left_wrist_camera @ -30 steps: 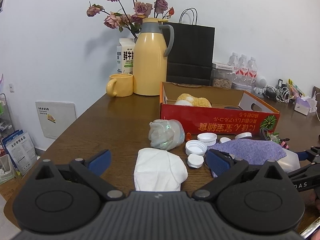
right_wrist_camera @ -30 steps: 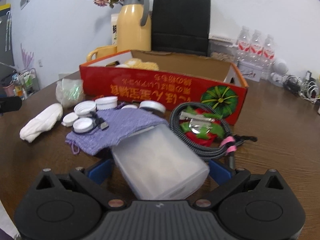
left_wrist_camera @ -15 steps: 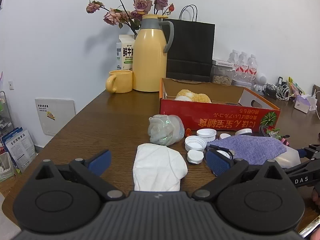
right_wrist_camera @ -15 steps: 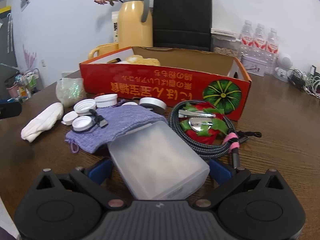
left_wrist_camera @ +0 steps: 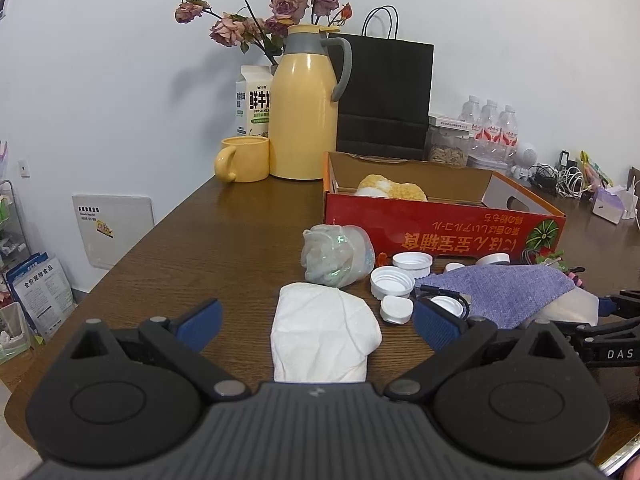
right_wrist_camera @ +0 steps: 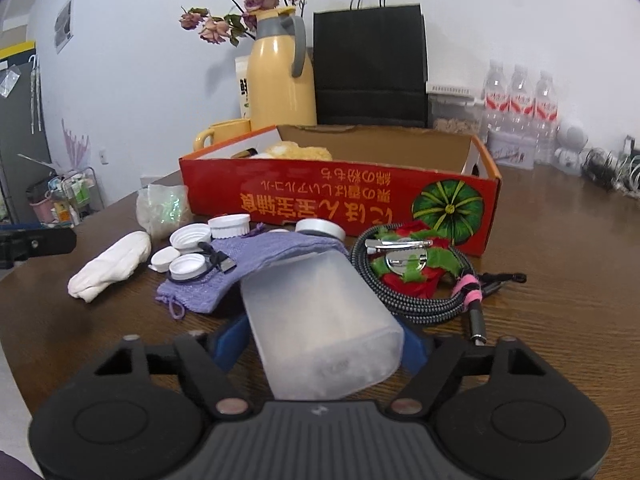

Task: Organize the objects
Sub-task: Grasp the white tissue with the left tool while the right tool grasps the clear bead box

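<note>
A red cardboard box (left_wrist_camera: 440,232) (right_wrist_camera: 340,200) stands open on the brown table with a yellow sponge (left_wrist_camera: 392,188) inside. In front of it lie a white cloth (left_wrist_camera: 320,336) (right_wrist_camera: 108,270), a crumpled plastic bag (left_wrist_camera: 336,256), several white caps (left_wrist_camera: 392,282) (right_wrist_camera: 190,236) and a purple knit pouch (left_wrist_camera: 496,292) (right_wrist_camera: 240,268). My left gripper (left_wrist_camera: 316,320) is open, its fingers on either side of the white cloth. My right gripper (right_wrist_camera: 324,340) is shut on a frosted plastic bottle (right_wrist_camera: 316,324), whose far end lies under the pouch.
A coiled braided cable (right_wrist_camera: 420,292) with a red-green ornament (right_wrist_camera: 404,264) lies right of the bottle. A yellow jug (left_wrist_camera: 304,108), yellow mug (left_wrist_camera: 242,160), milk carton, black paper bag (left_wrist_camera: 384,96) and water bottles (right_wrist_camera: 516,96) stand at the back. The table's left edge is near.
Both views show the scene from a little higher and farther back. The right gripper has closed in on the frosted bottle. The objects on the table lie as before.
</note>
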`<state>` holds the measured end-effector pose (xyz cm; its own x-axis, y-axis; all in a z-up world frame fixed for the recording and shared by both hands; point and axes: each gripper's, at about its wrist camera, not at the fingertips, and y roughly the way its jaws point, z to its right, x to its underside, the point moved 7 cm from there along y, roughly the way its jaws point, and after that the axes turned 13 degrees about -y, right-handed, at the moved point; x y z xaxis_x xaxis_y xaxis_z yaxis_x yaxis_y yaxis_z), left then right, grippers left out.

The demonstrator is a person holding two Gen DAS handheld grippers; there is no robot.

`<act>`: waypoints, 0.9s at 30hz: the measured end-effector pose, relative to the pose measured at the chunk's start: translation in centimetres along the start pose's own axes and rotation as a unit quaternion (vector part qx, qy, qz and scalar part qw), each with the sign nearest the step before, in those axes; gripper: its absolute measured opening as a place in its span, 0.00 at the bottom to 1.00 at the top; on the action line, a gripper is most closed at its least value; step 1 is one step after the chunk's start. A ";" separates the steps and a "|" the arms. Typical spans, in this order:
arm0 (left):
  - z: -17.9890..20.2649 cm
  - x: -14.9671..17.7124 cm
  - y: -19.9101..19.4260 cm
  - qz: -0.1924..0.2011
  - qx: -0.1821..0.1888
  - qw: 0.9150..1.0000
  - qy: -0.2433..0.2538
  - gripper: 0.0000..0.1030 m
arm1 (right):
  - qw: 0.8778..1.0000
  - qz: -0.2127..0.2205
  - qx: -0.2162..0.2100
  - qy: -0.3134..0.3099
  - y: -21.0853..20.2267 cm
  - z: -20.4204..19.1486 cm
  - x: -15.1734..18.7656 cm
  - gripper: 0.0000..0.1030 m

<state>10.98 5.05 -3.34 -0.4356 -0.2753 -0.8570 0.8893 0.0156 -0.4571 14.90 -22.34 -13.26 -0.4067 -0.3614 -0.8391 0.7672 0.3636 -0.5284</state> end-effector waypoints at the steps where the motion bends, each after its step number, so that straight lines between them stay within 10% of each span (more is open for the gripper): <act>1: 0.0 0.0 0.0 -0.001 0.000 1.000 0.000 1.00 | 1.000 0.005 0.006 -0.005 -0.2 -0.2 0.0 0.70; 27: -0.3 1.9 6.9 -0.086 -0.043 0.995 -0.008 1.00 | 0.997 0.050 0.060 0.011 -4.6 -1.0 2.3 0.64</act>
<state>16.23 4.95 -8.20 -0.5781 -0.2966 -0.7601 0.7856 0.0495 -0.6168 9.94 -23.97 -12.84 -0.3359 -0.3086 -0.8899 0.8577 0.2901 -0.4244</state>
